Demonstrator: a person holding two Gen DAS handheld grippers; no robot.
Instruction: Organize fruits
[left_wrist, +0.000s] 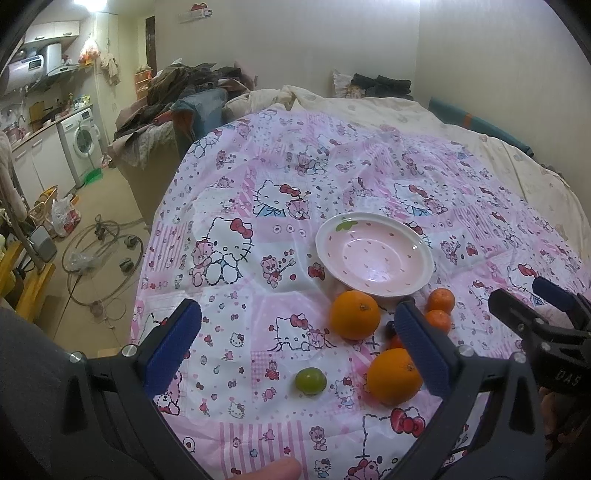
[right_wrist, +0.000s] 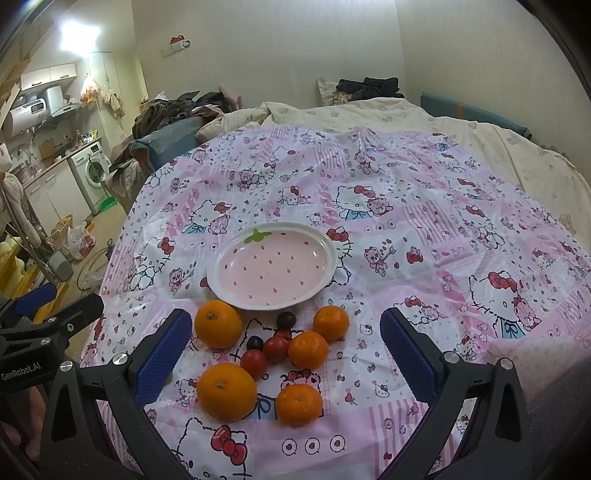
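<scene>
Though small, "GenRobot.AI" (right_wrist: 20, 376) on left gripper (right_wrist: 63, 301)

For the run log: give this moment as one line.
stage: start | plate: no fruit in it | oranges, green fruit: on cloth | left gripper: open | right gripper: open

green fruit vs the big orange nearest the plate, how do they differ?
The green fruit is small and green; the big orange is much larger and orange. The green fruit lies alone, far from the plate; the big orange sits right by its rim. Both are round, resting on the cloth, and ungrasped.
</scene>
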